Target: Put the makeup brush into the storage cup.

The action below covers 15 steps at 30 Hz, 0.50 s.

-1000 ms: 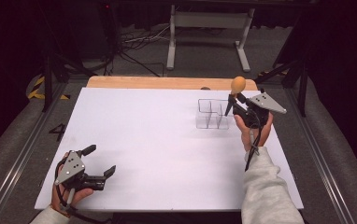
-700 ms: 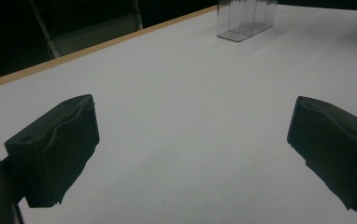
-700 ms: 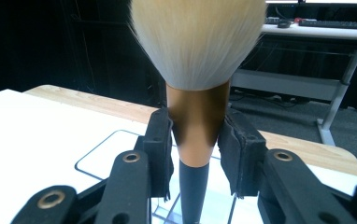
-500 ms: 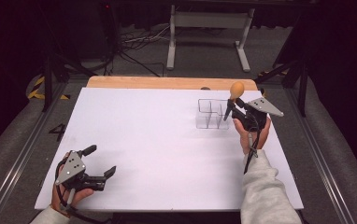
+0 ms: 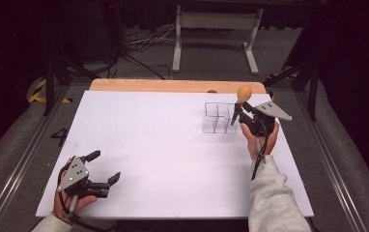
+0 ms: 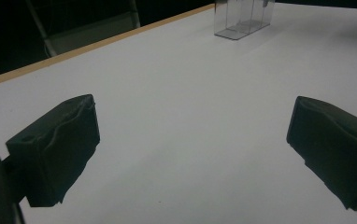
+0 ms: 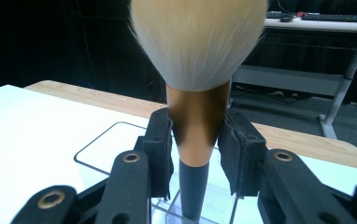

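Observation:
A makeup brush [image 5: 244,93] with a pale bristle head, a copper ferrule and a black handle stands upright, bristles up. My right gripper [image 5: 238,112] is shut on the makeup brush [image 7: 197,42] at its ferrule; in the right gripper view the pads [image 7: 160,144] press both sides. The handle points down into a clear divided box [image 5: 218,117] at the table's far right, with the box rim [image 7: 97,149] just beneath the jaws. My left gripper [image 5: 104,166] rests at the near left, open with nothing between its fingers [image 6: 60,140].
The white tabletop [image 5: 173,145] has a wooden strip [image 5: 173,85] along its far edge. The clear box [image 6: 244,18] lies far ahead in the left gripper view. Beyond the table are a metal stand [image 5: 216,29] and cables on a dark floor.
My right gripper with the brush has sunk slightly over the clear box. The left gripper has stayed still.

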Each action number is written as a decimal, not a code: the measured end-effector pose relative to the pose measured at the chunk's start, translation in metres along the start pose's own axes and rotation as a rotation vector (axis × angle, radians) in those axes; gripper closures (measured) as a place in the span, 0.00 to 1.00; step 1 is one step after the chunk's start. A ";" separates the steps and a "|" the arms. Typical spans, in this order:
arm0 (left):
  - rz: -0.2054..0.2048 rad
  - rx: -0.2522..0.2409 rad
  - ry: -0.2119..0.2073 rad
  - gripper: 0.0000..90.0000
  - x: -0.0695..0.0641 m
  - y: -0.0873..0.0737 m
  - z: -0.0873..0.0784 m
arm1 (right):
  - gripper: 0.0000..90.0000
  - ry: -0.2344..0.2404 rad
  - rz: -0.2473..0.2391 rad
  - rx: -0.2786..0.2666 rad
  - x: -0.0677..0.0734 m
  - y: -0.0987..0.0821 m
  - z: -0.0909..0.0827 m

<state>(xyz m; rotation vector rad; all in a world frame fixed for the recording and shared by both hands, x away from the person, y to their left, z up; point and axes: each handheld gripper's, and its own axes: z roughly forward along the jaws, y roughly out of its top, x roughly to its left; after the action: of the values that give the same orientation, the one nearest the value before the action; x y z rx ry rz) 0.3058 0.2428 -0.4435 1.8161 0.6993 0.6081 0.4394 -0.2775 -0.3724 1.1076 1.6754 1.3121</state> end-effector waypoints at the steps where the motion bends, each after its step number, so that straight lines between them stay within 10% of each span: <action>1: 0.000 0.001 -0.001 0.03 0.000 0.000 0.000 | 0.73 0.002 0.001 0.000 0.000 0.000 0.000; 15: 0.002 0.001 -0.006 0.03 0.000 0.000 0.000 | 0.73 0.006 0.014 0.003 -0.002 -0.001 0.000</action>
<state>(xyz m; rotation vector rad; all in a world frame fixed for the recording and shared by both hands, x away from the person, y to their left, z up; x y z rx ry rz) 0.3056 0.2425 -0.4434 1.8193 0.6944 0.6035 0.4402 -0.2792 -0.3734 1.1203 1.6767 1.3237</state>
